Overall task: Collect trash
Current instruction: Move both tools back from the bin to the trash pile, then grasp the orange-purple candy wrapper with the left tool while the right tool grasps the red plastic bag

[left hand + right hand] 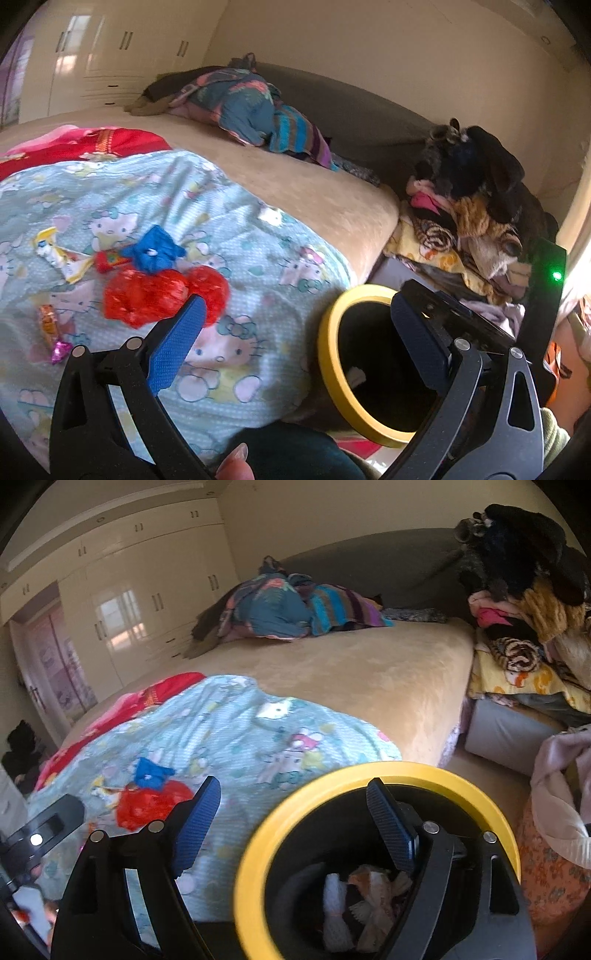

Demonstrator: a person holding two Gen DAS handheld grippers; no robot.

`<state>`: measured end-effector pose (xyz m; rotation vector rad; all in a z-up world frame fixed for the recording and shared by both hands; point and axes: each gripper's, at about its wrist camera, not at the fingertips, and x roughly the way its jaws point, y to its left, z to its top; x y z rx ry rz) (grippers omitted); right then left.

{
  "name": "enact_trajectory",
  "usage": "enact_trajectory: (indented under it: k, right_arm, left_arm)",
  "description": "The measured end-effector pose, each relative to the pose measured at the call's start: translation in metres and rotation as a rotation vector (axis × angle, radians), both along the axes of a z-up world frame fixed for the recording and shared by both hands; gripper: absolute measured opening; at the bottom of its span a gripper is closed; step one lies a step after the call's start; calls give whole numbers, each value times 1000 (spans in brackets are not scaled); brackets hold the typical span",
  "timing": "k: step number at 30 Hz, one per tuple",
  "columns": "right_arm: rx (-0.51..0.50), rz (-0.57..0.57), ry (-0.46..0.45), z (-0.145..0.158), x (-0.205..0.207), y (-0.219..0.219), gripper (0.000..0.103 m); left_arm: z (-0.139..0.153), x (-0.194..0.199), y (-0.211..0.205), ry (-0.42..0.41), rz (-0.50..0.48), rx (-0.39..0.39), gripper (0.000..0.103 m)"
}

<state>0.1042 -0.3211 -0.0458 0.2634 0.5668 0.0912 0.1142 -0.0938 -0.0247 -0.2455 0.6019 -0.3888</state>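
Lying on the bed's blanket (229, 229) at left are wrappers (62, 254), a blue scrap (157, 251) and a red bag (159, 295). Both claws, left (295, 328) and right (291, 819), gape wide and empty. Right of the bed, the yellow-rimmed bin (255, 853) holds crumpled trash (365, 901).

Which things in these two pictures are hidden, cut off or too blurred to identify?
- Bin bottom: right wrist view, right claw covers part; crumpled trash inside unidentifiable.
- Bin interior, left wrist view: dark, behind left claw.
- Wrappers on blanket: print too blurred.
- Red bag: contents hidden.
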Motion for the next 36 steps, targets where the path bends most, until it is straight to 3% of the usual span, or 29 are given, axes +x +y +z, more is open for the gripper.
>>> enact_trajectory:
  k: [3, 15, 26, 36]
  right_arm:
    - [-12, 24, -23, 6, -4, 11, 86]
    - [-29, 121, -71, 21, -13, 47, 88]
    - [-49, 178, -78, 18, -13, 76, 90]
    - [-83, 268, -77, 12, -5, 115, 90]
  left_arm:
    - [3, 2, 13, -5, 40, -9, 92]
    - [14, 1, 59, -35, 189, -44, 92]
    - [31, -6, 110, -103, 333, -3, 92]
    - [20, -2, 173, -22, 468, -44, 92]
